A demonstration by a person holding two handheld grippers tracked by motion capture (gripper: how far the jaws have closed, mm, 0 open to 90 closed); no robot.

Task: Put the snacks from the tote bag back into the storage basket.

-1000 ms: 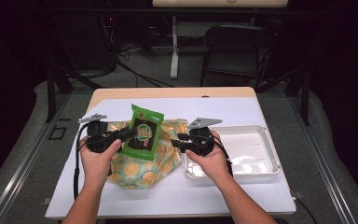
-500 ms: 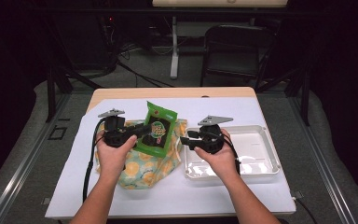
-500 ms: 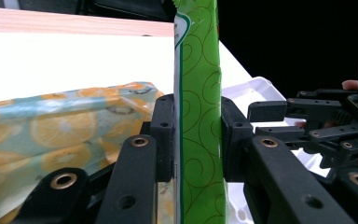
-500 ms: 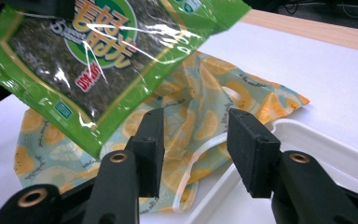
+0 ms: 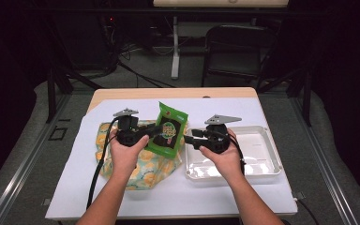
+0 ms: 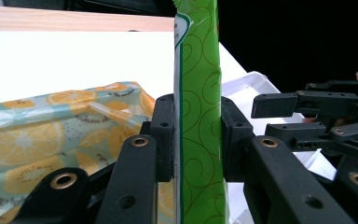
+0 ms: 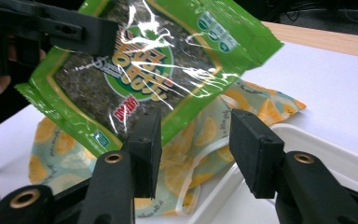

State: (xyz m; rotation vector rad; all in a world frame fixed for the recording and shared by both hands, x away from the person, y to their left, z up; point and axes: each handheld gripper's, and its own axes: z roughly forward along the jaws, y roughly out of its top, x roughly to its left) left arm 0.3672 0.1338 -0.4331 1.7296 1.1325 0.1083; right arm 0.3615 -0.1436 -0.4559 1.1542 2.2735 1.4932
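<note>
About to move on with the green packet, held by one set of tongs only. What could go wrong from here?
1. The left tongs pinch the green snack packet by one edge alone; the right tongs have just been opening, nothing between them. It may swing or slip.
2. The packet hangs over the fruit-print bag, short of the white tray; released now, it would likely miss the tray.

Bare white sheet [image 5: 243,110] behind; tray [image 5: 269,140] crowding the right.

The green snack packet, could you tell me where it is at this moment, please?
In the high view the green snack packet is held up mid-table in the left gripper, above the lemon-print bag and just left of the white tray.
</note>
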